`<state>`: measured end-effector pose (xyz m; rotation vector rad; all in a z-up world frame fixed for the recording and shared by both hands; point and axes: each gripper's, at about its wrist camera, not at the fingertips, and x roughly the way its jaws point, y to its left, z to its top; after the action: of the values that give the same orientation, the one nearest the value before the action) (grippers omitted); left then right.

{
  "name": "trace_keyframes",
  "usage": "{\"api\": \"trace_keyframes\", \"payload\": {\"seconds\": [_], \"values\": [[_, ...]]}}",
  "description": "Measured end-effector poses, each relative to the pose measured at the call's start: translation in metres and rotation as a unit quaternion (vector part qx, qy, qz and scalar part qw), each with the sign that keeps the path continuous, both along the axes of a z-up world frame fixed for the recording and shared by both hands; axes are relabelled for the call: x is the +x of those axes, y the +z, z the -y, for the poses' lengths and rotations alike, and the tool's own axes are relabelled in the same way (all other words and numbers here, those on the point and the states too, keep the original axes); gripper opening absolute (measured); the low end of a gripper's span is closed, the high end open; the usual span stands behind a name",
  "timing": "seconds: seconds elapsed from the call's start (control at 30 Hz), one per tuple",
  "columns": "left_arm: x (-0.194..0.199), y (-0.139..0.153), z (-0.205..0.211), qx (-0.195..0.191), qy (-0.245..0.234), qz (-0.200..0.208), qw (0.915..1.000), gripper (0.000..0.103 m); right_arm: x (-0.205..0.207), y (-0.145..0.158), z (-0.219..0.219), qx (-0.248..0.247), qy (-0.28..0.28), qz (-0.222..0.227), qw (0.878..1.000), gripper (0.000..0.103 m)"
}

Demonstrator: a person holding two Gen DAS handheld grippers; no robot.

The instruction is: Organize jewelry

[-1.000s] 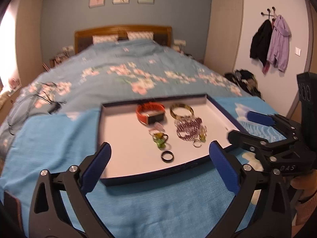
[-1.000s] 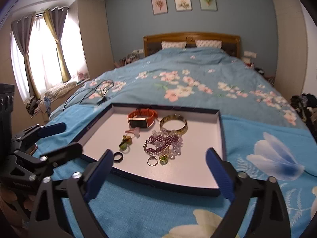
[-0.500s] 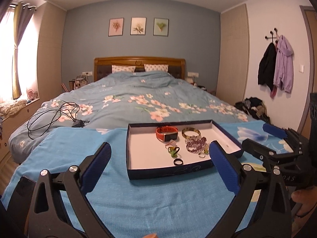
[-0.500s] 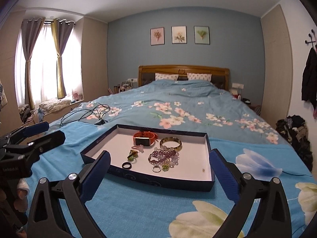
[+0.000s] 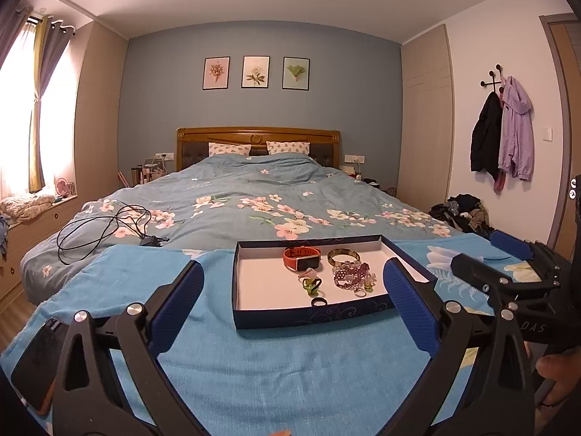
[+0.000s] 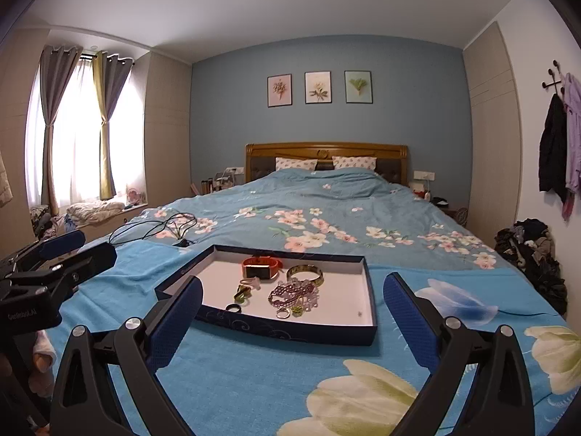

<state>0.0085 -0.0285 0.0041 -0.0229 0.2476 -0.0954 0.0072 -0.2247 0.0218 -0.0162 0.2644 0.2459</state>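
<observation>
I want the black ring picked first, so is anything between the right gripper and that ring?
Only the tray's near wall. The black ring lies just behind it, and the open right gripper hangs above the blanket, so it must reach over.

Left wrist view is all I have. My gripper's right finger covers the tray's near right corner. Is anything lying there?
Observer: Yes. The right wrist view shows one tiny speck on the tray floor near that corner. It lies apart from the bead pile and is too small to identify.
Operator: Is the right gripper holding anything?
Observer: No. In its own view the right gripper is wide open and empty.
</observation>
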Motion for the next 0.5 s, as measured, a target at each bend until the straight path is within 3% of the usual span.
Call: {"api": "trace_keyframes", "payload": {"seconds": [0.5], "values": [[-0.016, 0.004, -0.002, -0.005, 0.012, 0.01, 0.9999, 0.097, -0.02, 0.006, 0.001, -0.007, -0.023, 0.031, 0.999, 0.096]]}}
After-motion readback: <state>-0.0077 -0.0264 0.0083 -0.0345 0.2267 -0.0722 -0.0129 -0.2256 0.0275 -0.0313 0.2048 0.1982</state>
